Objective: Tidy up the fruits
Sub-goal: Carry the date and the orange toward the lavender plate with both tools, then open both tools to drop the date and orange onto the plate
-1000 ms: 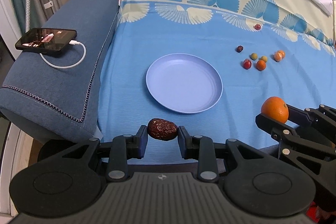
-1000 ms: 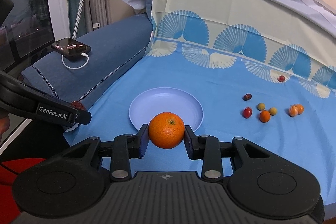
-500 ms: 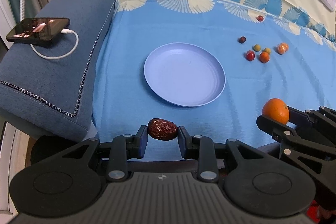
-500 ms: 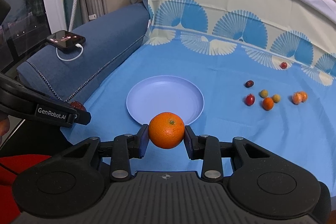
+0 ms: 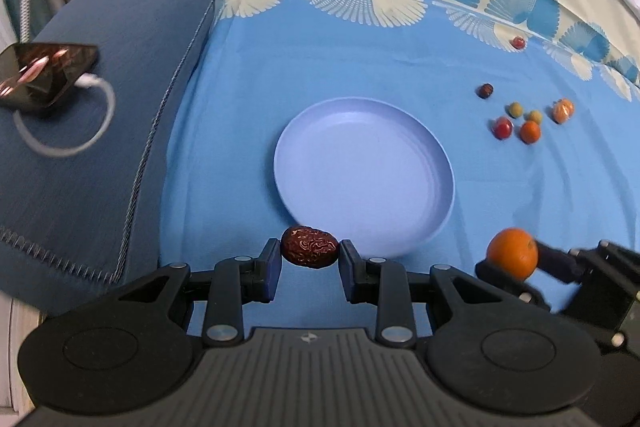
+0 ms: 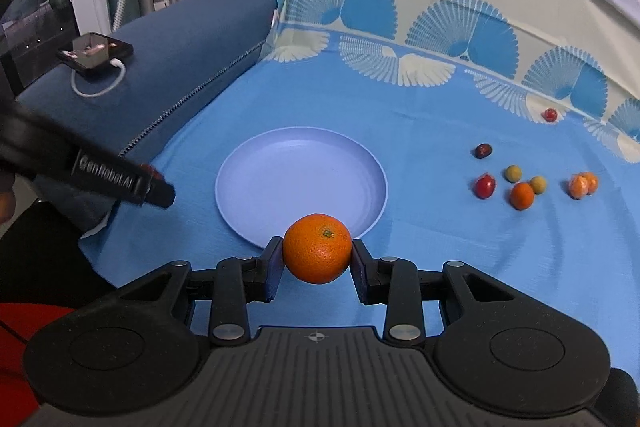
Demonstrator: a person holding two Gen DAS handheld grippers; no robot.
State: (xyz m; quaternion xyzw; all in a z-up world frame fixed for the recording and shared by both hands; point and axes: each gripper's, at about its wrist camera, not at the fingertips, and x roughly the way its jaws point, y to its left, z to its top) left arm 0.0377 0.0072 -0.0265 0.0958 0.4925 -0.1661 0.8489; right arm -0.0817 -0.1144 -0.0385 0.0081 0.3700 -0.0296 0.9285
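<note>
**Barely begun: two fruits in hand, plate still bare**

So, I have both claws loaded and nothing delivered yet. My left claw (image 5: 310, 255) is pinched narrow on a wrinkled, dark-red dried date (image 5: 310, 247), held just short of the near rim of the round pale-lavender plastic plate (image 5: 364, 147). My right claw (image 6: 318, 259) is clamped on a round, pebbly-skinned orange (image 6: 318, 254), likewise at the plate's 6 o'clock edge in its own view; from the left camera that orange sits off the plate's 4 o'clock.

The plate lies on the blue cloth with fan-shaped prints (image 5: 360, 67) and, as far as I can see, holds nothing. By my reckoning, the sorting proper has not started.

What remains is the loose cluster of small fruits at the plate's 2 o'clock, well apart from it: a dark-brown one (image 5: 485, 91), two greenish-yellow ones (image 6: 513, 173), a shiny red one (image 6: 485, 186), a small orange one (image 6: 521, 195) and a peeled-looking orange pair (image 6: 583, 185). A lone little red fruit (image 6: 550, 114) lies farther out, by the fan border.

I judge the two held pieces go down first, then the seven or so strays.
</note>
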